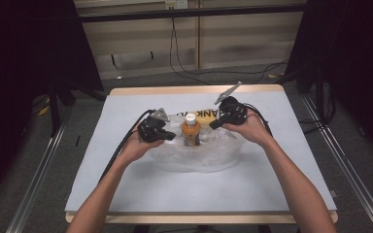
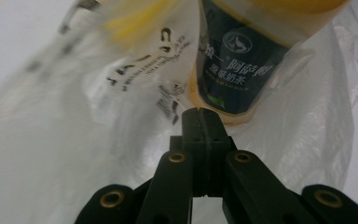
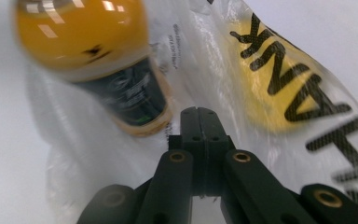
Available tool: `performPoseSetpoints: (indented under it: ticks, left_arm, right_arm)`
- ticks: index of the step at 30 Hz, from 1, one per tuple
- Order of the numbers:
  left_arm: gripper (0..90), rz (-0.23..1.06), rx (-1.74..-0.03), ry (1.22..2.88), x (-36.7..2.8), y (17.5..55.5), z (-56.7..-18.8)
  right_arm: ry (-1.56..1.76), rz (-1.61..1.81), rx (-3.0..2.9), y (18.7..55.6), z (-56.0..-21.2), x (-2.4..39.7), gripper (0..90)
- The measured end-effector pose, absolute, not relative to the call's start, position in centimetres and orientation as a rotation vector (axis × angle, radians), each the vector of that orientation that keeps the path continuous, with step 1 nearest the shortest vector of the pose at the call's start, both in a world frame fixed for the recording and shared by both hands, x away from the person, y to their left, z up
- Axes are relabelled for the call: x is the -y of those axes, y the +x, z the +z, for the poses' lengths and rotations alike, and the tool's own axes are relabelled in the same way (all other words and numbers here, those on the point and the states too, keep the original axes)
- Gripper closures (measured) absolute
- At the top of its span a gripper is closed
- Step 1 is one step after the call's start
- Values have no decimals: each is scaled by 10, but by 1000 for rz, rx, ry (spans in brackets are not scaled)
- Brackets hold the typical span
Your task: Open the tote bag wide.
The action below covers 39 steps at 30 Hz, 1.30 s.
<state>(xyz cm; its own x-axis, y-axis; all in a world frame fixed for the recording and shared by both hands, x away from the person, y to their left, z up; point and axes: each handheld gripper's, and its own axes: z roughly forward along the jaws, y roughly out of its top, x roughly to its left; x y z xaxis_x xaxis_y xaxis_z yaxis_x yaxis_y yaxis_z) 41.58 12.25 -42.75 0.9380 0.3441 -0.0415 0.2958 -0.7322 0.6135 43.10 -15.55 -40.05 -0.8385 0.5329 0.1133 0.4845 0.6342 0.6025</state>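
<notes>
So the high view sits above the person's side of the worktop point(image 1: 126, 194), looking forward and down, far enough back to take in the whole surface plus the floor and wall behind it. The left gripper view rides on the left gripper point(image 2: 199, 112), looking along its black jaws from the bottom of the frame, super close to the bottle point(image 2: 235, 70) and the clear plastic bag point(image 2: 98, 140). The right gripper view does the same from the right gripper point(image 3: 198, 111), on the opposite side and just as close. All three share that bottle and bag at the middle of the worktop; both close views are a bit blurred.
</notes>
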Motion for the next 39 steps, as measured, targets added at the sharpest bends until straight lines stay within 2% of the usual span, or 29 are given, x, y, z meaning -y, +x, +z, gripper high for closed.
performPoseSetpoints:
  ticks: [3,5,7,14,18,32,34,39]
  left_arm:
    - [900,70,-417,2511,-116,406,-439]
    - [900,96,-403,2507,-116,398,-443]
    - [900,51,-375,2522,-113,389,-448]
    - [900,46,-231,2588,-93,366,-454]
    - [900,53,-215,2613,-81,359,-459]
    - [900,31,12,2732,-69,289,-452]
    - [900,-15,50,2735,-71,282,-451]
    - [900,-17,95,2720,-78,264,-451]
  right_arm:
    - [879,866,-2906,447,-409,136,900]
    - [896,752,-2971,458,-418,125,900]
    - [901,685,-2989,467,-425,118,900]
    - [943,601,-3046,486,-446,101,900]
    - [950,571,-3046,493,-457,96,900]
    - [1025,408,-2919,526,-455,80,900]
    - [1066,376,-2906,534,-455,81,900]
    - [1161,380,-2868,550,-456,92,900]
